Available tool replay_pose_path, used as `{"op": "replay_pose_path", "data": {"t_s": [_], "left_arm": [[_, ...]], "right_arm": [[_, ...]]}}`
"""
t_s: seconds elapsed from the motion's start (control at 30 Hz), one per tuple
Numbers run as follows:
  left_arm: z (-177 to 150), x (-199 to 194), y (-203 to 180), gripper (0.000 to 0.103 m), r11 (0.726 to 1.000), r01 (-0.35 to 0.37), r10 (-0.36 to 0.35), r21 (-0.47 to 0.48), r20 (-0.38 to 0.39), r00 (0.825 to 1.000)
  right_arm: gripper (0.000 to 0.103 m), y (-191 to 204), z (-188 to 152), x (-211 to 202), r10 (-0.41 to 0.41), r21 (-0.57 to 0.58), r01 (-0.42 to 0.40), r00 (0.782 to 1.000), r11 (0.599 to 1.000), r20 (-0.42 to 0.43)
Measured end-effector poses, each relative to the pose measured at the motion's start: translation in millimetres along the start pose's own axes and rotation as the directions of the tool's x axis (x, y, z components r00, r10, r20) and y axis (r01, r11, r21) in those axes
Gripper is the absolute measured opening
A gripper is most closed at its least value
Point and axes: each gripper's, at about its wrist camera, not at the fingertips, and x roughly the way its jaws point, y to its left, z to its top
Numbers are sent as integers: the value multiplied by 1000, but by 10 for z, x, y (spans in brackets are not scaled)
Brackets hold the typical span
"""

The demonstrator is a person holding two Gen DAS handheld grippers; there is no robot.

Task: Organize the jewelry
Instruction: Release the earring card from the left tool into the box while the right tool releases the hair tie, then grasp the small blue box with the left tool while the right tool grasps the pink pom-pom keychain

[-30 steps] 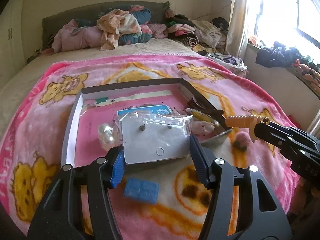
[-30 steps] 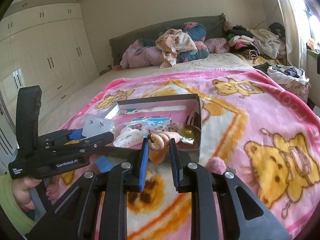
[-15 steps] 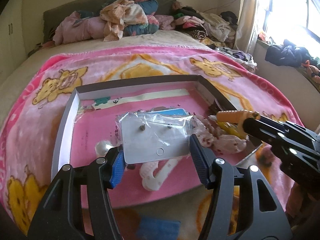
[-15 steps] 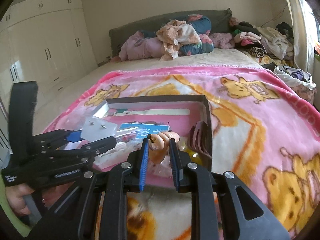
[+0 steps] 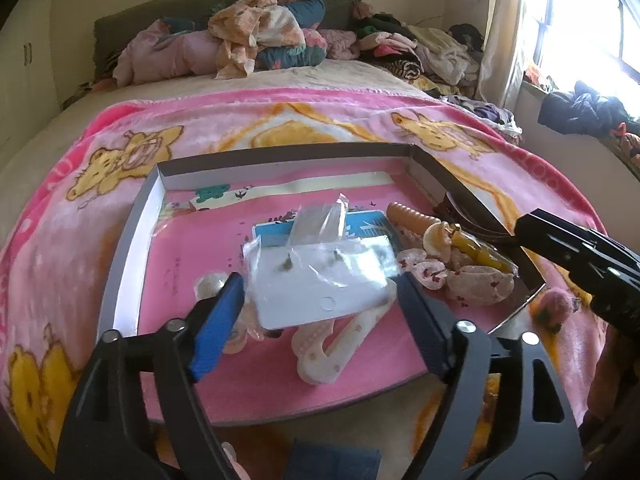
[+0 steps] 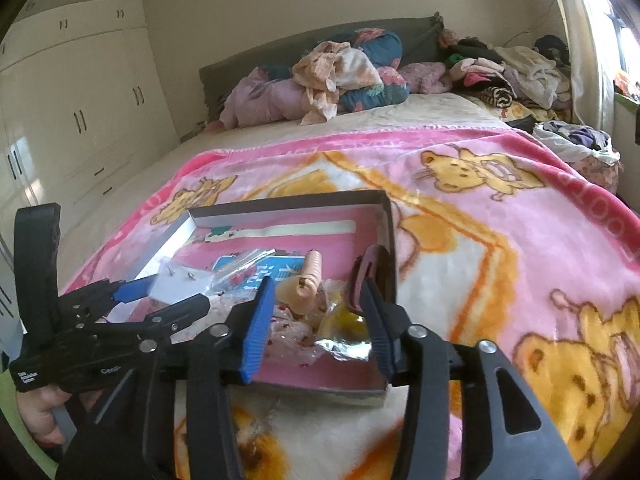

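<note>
Now both of your grippers are letting go over the box (image 5: 132, 248). The left gripper (image 5: 320, 304) has its jaws opening, and the earring card (image 5: 320, 284) in its clear bag sits between the blue pads without being pressed. It lies on the pink floor of the box, partly over a white clip (image 5: 340, 344). The right gripper (image 6: 316, 320) is opening too. The orange clip (image 6: 310, 276) lies just ahead of its pads on the heap of small things at the box's right wall, no longer pinched.

Treat the card as very light and flat: stiff enough along its edges, but wrapped in slick, crinkly plastic that will likely slide under the pads. If you take it again, grip it by a long edge, clear of the two studs, since those look small and easy to knock loose. The orange clip looks like hard ribbed plastic, light and rigid; pinch it across its ribbed body, where the ridges should give the pads some bite.
</note>
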Motion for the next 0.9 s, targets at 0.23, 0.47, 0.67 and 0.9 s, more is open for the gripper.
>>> {"op": "replay_pose_path", "data": {"t_s": [0.23, 0.47, 0.67, 0.9], "left_arm": [[-21, -165, -12, 84, 1000, 9, -9, -3, 42, 999], [-90, -334, -16, 91, 1000, 14, -13, -23, 72, 997], [-211, -474, -23, 91, 1000, 8, -6, -28, 86, 996], [-433, -553, -5, 91, 999, 11, -8, -47, 62, 998]], "right_arm": [[60, -93, -84, -191, -17, 20, 17, 1000, 1000, 16], [68, -186, -233, -356, -42, 35, 41, 999, 999, 10], [73, -276, -352, -476, -61, 39, 61, 998, 997, -3], [74, -469, -542, -516, -85, 56, 87, 995, 995, -52]]}}
